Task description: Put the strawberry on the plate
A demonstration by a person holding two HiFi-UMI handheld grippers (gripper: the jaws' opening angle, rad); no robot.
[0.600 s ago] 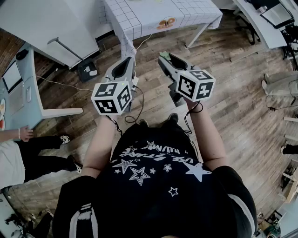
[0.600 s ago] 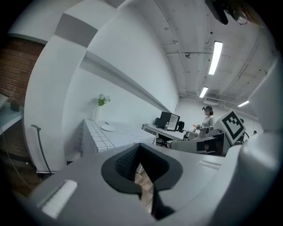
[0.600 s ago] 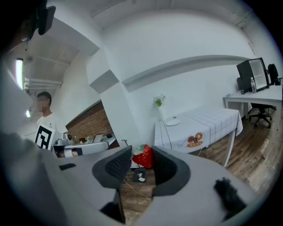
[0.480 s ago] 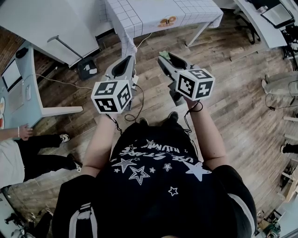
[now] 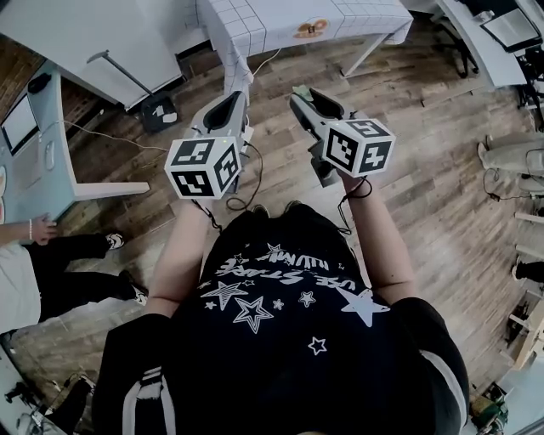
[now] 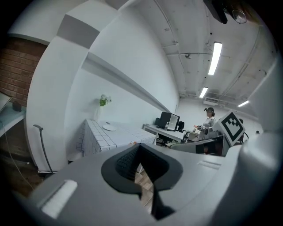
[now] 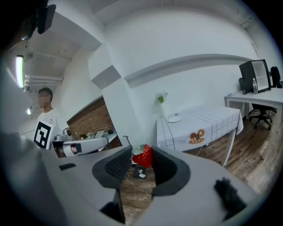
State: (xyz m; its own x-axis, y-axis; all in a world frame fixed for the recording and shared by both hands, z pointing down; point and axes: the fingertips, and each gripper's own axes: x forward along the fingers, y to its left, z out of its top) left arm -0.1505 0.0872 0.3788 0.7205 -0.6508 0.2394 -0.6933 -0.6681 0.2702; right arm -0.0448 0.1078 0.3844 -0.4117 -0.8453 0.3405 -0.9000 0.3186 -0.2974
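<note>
A red strawberry (image 7: 144, 157) with green leaves sits between the jaw tips of my right gripper (image 7: 142, 154), which is shut on it. In the head view only its green top (image 5: 301, 90) shows at that gripper's tip (image 5: 299, 97), held at waist height over the wooden floor. My left gripper (image 5: 231, 98) is level beside it, shut and empty, with its tips meeting (image 6: 140, 145). The white plate (image 7: 174, 118) lies on a table with a checked cloth (image 5: 280, 17) ahead of me, and it also shows in the left gripper view (image 6: 109, 127).
An orange print (image 5: 310, 28) hangs on the cloth's front edge. A black box (image 5: 160, 119) and cables lie on the floor left of the table. A person (image 5: 25, 263) stands by a desk on the left. More desks and monitors (image 7: 254, 75) are to the right.
Both grippers and the table have shifted slightly in the head view as I move towards the table. The grip on the strawberry is unchanged.
</note>
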